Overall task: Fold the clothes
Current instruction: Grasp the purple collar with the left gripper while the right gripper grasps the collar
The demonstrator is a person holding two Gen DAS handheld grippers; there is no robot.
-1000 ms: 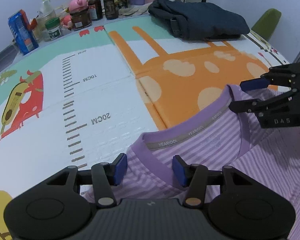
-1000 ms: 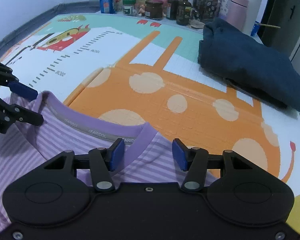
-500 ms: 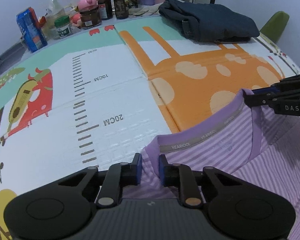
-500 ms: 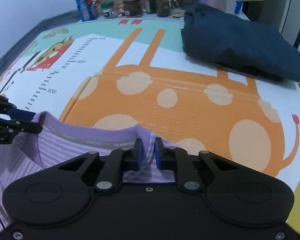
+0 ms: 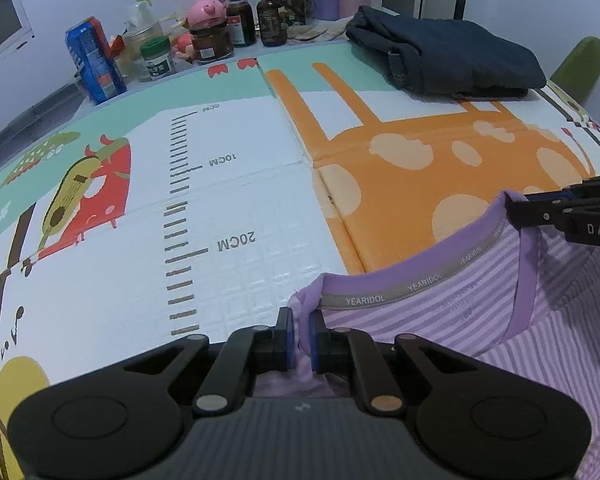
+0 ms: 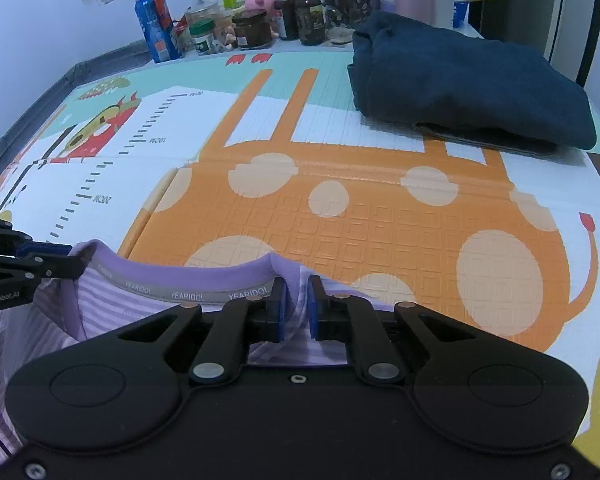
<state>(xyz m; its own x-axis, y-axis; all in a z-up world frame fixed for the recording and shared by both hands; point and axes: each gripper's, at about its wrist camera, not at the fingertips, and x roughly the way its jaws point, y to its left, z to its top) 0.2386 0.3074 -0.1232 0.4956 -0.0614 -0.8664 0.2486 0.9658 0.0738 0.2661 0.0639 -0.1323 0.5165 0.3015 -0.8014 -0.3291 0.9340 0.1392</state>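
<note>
mat (image 6: 380,216): big kids' play mat with an orange giraffe and a ruler print, covers the whole table, everything sits on it.

dark garment (image 6: 460,80): navy bundle at the far side of the mat, already folded into a chunky stack, well apart from the action.

purple striped tee (image 5: 480,320): the piece being worked on. It's at the near edge of the mat, neck opening facing the far side, collar band lifted off the mat and stretched between the two grippers. The body runs down out of frame, so I can't tell how much of it is folded.

left gripper (image 5: 302,338): clamped tight on the collar corner at the shoulder on its side, fabric bunched between the blue pads.

right gripper (image 6: 296,306): same deal on the other collar corner, pinched closed with cloth in between.

clutter (image 5: 204,36): bottles, jars, a pink pig toy along the back edge, out of the way.

step, my guess: both shoulders grabbed, so a lift or a fold-over is in hand.

next move needs: both grips holding, hands moving together so the collar stays level, enough tension to keep wrinkles out.
</note>
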